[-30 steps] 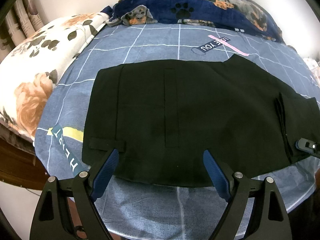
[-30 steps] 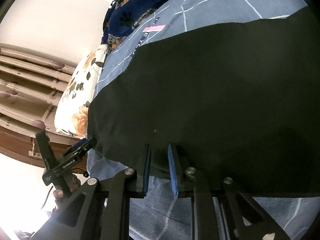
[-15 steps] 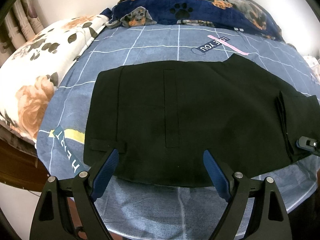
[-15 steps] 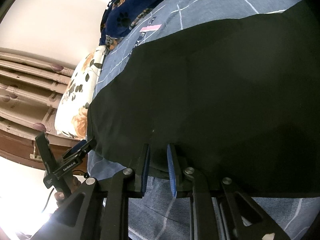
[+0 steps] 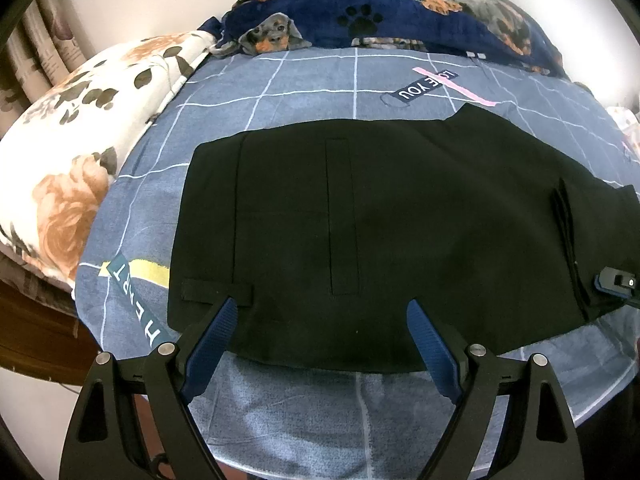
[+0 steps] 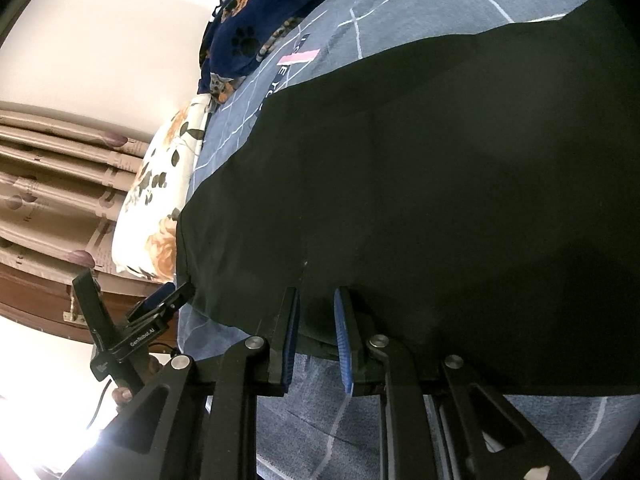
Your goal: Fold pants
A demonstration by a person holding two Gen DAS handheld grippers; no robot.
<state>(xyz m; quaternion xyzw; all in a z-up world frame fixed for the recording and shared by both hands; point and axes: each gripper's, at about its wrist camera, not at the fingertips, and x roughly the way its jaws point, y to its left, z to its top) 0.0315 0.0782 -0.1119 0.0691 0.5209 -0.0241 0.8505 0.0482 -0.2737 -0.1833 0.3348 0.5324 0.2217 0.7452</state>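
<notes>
Black pants (image 5: 400, 232) lie flat on the blue-grey checked bed sheet (image 5: 312, 92), with folded layers stacked at their right end (image 5: 568, 240). My left gripper (image 5: 320, 306) hangs open and wide above the near edge of the pants, with nothing pinched between its blue pads. In the right wrist view the pants (image 6: 440, 200) fill most of the frame. There my right gripper (image 6: 317, 296) is shut on the near edge of the pants, with dark cloth bunched between its pads. Its tip (image 5: 616, 282) shows at the pants' right end. The left gripper (image 6: 176, 296) shows at the pants' far corner.
A floral pillow (image 5: 80, 152) lies at the left of the bed. A navy dog-print blanket (image 5: 400, 12) lies along the far side by the wall. Curtains (image 6: 48, 184) hang beyond the pillow. The sheet drops off the bed edge (image 5: 340, 420) just under the grippers.
</notes>
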